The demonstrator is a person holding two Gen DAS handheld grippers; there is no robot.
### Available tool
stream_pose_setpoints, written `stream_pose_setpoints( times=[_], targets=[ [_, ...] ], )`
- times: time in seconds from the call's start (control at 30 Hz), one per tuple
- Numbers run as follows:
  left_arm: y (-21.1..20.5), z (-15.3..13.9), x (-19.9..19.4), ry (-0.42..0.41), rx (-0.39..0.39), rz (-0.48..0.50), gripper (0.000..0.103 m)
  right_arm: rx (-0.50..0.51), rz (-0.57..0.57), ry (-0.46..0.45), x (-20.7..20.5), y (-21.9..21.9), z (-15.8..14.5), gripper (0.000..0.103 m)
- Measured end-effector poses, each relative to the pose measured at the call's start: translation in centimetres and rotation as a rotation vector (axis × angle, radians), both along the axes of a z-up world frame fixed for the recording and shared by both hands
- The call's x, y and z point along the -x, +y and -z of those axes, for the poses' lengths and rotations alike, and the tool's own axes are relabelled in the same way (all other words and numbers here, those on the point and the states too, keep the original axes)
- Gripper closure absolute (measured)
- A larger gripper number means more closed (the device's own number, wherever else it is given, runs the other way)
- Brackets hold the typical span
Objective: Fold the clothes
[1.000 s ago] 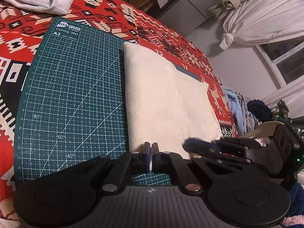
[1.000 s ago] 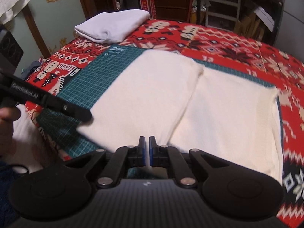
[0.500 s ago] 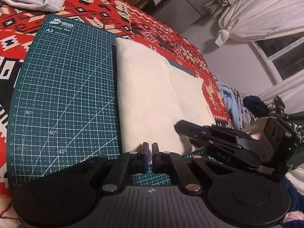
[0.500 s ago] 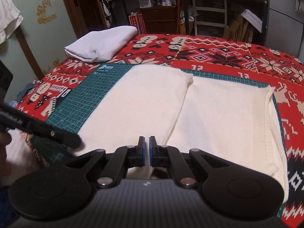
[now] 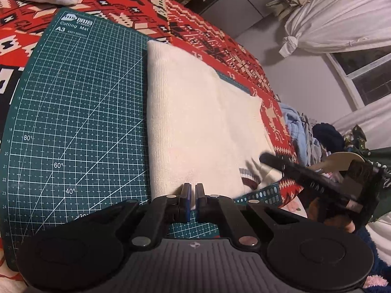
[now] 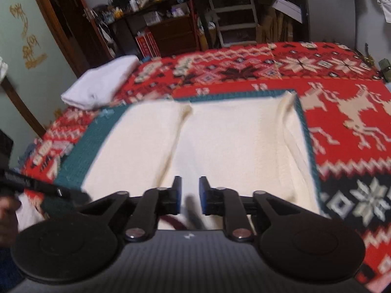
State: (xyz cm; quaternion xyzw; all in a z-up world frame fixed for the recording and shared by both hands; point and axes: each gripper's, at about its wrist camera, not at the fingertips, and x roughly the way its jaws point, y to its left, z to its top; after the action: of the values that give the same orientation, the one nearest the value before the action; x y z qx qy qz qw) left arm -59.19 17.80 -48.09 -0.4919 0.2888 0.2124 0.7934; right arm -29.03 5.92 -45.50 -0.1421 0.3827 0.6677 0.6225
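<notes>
left claw (image 5: 192, 195) nearly clenched at cream sweater (image 5: 200, 127); right claw (image 6: 190, 195) released, view blurred.

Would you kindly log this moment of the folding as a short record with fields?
garment: cream sweater, folded, lying flat on the green cutting mat
surface: red patterned blanket
left gripper: jaws nearly closed, a slim gap shows, at the sweater's near edge
right gripper: jaws open, over the near edge; view blurred
other cloth: folded white garment beyond the mat's far corner
</notes>
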Motion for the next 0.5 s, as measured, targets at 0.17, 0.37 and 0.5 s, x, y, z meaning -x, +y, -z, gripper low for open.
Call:
stream_pose_setpoints(
  times=[0.17, 0.37, 0.5],
  targets=[
    [0.0, -0.4, 0.2, -0.002, -0.005, -0.024, 0.102, -0.05, -0.031, 0.007, 0.7, 5.2, 0.2, 0.078],
    [0.6, -0.3, 0.7, -0.019, 0.014, -0.065, 0.102, -0.007, -0.046, -0.019, 0.7, 12.0, 1.5, 0.074],
    [0.7, -0.3, 0.5, -0.021, 0.011, -0.053, 0.102, 0.006, -0.058, 0.007, 0.8, 13.3, 2.2, 0.093]
  ],
)
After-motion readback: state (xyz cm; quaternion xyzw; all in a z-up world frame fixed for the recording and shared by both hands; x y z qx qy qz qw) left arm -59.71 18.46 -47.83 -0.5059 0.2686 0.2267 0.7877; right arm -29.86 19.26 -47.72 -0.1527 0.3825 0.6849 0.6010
